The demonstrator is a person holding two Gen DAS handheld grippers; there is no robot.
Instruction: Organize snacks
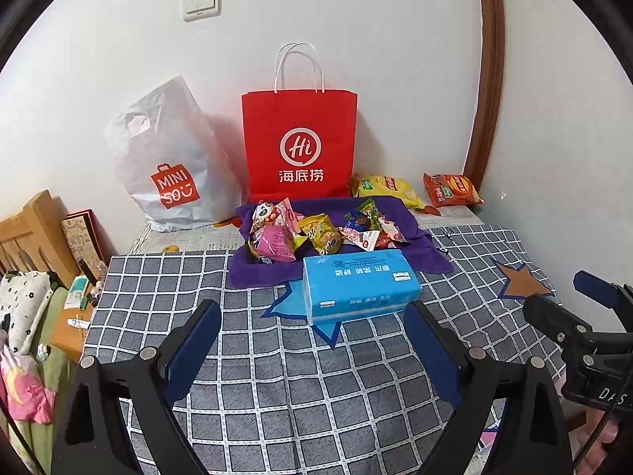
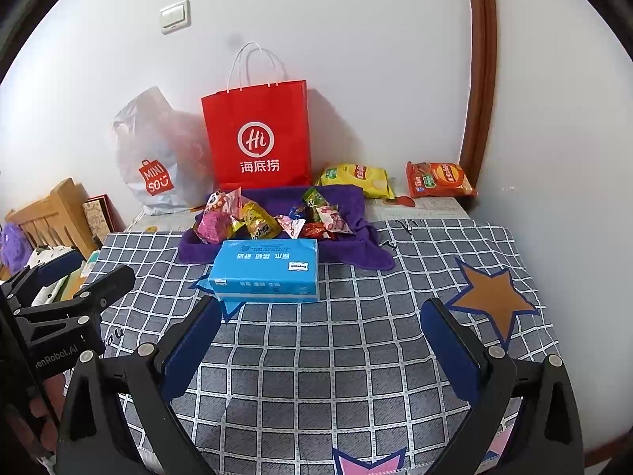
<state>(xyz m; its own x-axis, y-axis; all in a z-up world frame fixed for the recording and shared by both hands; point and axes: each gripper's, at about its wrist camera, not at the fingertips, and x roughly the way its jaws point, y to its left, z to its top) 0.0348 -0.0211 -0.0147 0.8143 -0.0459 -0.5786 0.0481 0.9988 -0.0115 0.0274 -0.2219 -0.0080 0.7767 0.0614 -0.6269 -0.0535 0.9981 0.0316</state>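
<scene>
Small bright snack packets [image 1: 316, 229] are piled on a purple cloth [image 1: 423, 251]; the left gripper [image 1: 312, 340] and right gripper [image 2: 320, 336] are held wide, empty. A packet may be picked next.

- A heap of small snack packets [image 1: 316, 227] lies on a rumpled purple cloth [image 1: 415, 237] near the back of the table: pink, yellow, red and green wrappers, touching and overlapping.
- A panda-print packet [image 1: 269, 211] stands tilted at the heap's left end.
- A yellow crisp bag [image 1: 385, 189] lies flat behind the cloth, to its right.
- An orange crisp bag [image 1: 451, 189] lies flat further right, near the wall corner, apart from the yellow one.
</scene>
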